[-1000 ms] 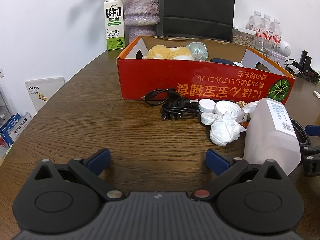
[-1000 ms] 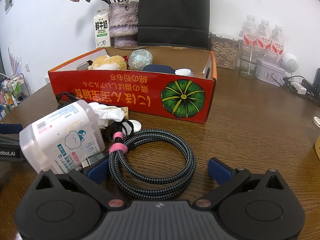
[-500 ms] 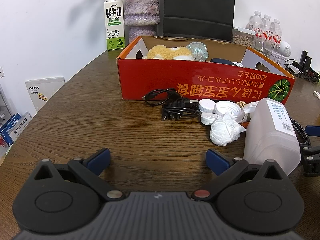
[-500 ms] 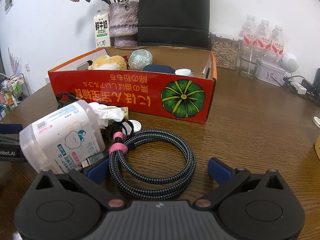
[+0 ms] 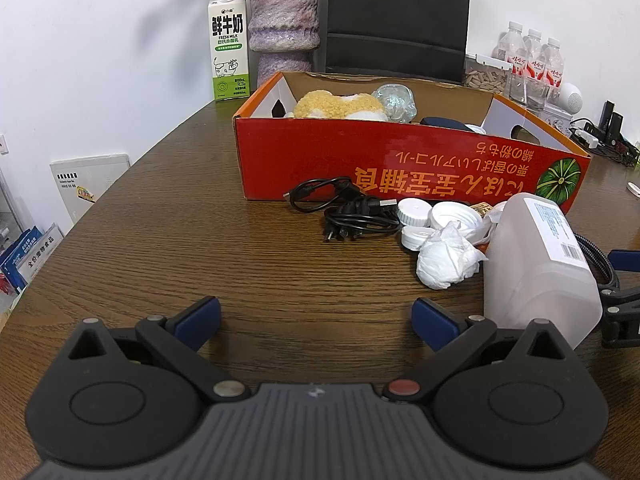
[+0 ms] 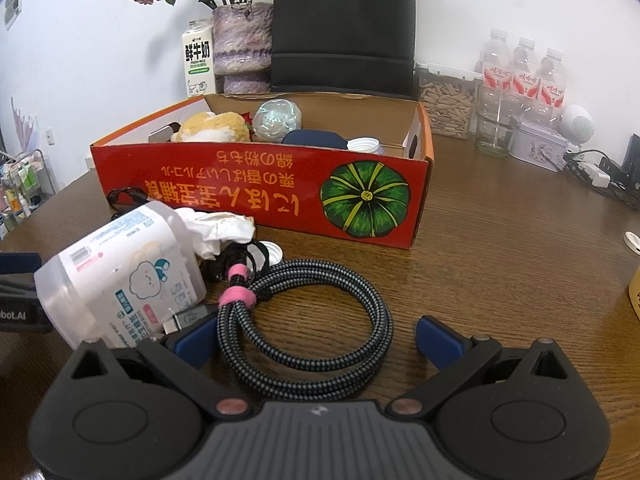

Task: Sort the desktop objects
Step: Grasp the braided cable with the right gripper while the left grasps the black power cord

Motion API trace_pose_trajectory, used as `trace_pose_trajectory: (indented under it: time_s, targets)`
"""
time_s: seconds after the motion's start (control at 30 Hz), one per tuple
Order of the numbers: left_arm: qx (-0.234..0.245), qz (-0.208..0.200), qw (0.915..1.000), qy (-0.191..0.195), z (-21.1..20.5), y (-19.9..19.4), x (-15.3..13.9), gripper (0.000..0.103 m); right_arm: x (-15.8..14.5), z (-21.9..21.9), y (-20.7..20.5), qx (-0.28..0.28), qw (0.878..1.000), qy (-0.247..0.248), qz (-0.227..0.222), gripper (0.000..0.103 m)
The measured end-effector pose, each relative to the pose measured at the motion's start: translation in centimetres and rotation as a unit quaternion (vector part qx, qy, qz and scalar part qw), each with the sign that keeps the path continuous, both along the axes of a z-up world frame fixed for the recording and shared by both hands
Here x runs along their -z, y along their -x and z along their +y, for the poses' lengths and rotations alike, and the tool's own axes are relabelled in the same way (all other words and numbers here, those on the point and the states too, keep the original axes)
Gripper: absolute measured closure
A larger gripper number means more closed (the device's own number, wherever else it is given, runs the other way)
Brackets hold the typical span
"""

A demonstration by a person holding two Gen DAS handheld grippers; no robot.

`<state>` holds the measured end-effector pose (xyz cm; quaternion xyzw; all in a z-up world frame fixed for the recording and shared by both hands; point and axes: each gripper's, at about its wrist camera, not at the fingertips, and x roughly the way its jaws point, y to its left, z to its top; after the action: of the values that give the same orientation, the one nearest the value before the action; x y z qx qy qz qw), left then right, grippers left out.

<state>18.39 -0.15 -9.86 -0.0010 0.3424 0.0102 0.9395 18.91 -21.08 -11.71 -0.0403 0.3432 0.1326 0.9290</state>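
Now: left gripper (image 5: pixel 316 320) fingers spread over bare table (image 5: pixel 200 240); right gripper (image 6: pixel 316 340) fingers spread around braided cable (image 6: pixel 304 320).

Behind my view: milk carton (image 5: pixel 228 46) beside purple vase (image 5: pixel 284 26), black chair (image 5: pixel 398 20), three water bottles (image 6: pixel 522 72), wooden table (image 5: pixel 200 220).

Dark wooden table (image 5: pixel 168 240) carries the red box (image 5: pixel 400 164). Before it lie black cable (image 5: pixel 344 212), white caps (image 5: pixel 436 218), crumpled tissue (image 5: pixel 444 260), plastic jug (image 5: pixel 536 260), braided cable (image 6: pixel 320 320)
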Motion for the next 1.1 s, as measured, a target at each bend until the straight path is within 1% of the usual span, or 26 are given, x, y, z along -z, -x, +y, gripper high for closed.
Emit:
trace_pose_trajectory:
  time_s: [0.07,0.1,0.17,0.2,0.23,0.27,0.4,0.5,0.67,0.7,0.8,0.97,1.03,1.1]
  targets:
    - [0.0,0.0,1.0,0.001,0.0,0.0,0.0,0.0,-0.1,-0.1,0.1,-0.01,1.0,-0.005,-0.003,0.012]
    - [0.001,-0.001,1.0,0.0,0.0,0.0,0.0,0.0,-0.2,0.0,0.3,-0.016,1.0,-0.004,-0.013,0.014]
    - [0.007,-0.003,1.0,0.004,0.1,0.0,-0.1,0.002,-0.3,0.4,0.6,-0.02,1.0,0.009,-0.02,0.014]
    - [0.009,-0.007,0.9999,0.005,0.1,0.1,-0.1,0.009,-0.3,0.6,0.7,-0.023,0.999,0.011,-0.022,0.014]
    - [0.008,-0.012,0.9999,0.006,0.1,0.2,-0.2,0.014,-0.3,0.6,0.8,-0.025,0.999,0.01,-0.022,0.015]
    - [0.008,-0.015,0.9998,0.006,0.2,0.3,-0.3,0.02,-0.3,0.6,0.9,-0.025,0.999,0.009,-0.022,0.015]
    - [0.008,-0.019,0.9996,0.019,0.5,0.4,-0.7,0.037,-0.7,0.5,1.3,-0.024,0.999,0.004,-0.03,0.016]
    - [0.014,-0.019,0.9994,0.027,0.7,0.3,-1.0,0.038,-1.3,0.3,1.6,-0.022,0.999,-0.001,-0.041,0.016]
    - [0.029,-0.023,0.9989,0.026,0.4,0.0,-1.6,0.038,-2.0,0.0,1.8,-0.017,0.999,-0.01,-0.051,0.016]
    - [0.032,-0.026,0.9989,0.024,0.3,-0.2,-1.8,0.036,-2.1,-0.1,1.8,-0.016,0.998,-0.01,-0.053,0.016]
    - [0.038,-0.027,0.9989,0.008,0.0,-1.5,-2.3,0.033,-2.3,-0.4,1.8,-0.009,0.998,-0.015,-0.056,0.016]
    - [0.044,-0.015,0.9988,0.011,-0.4,-4.4,-2.3,0.033,-2.5,-1.0,1.5,0.002,0.998,-0.022,-0.062,0.016]
    - [0.045,-0.011,0.9989,0.007,-0.7,-5.3,-2.0,0.034,-2.6,-1.2,1.4,0.006,0.998,-0.024,-0.064,0.016]
    - [0.051,-0.01,0.9986,0.007,-0.9,-6.0,-1.7,0.038,-2.6,-1.3,1.3,0.008,0.998,-0.024,-0.064,0.016]
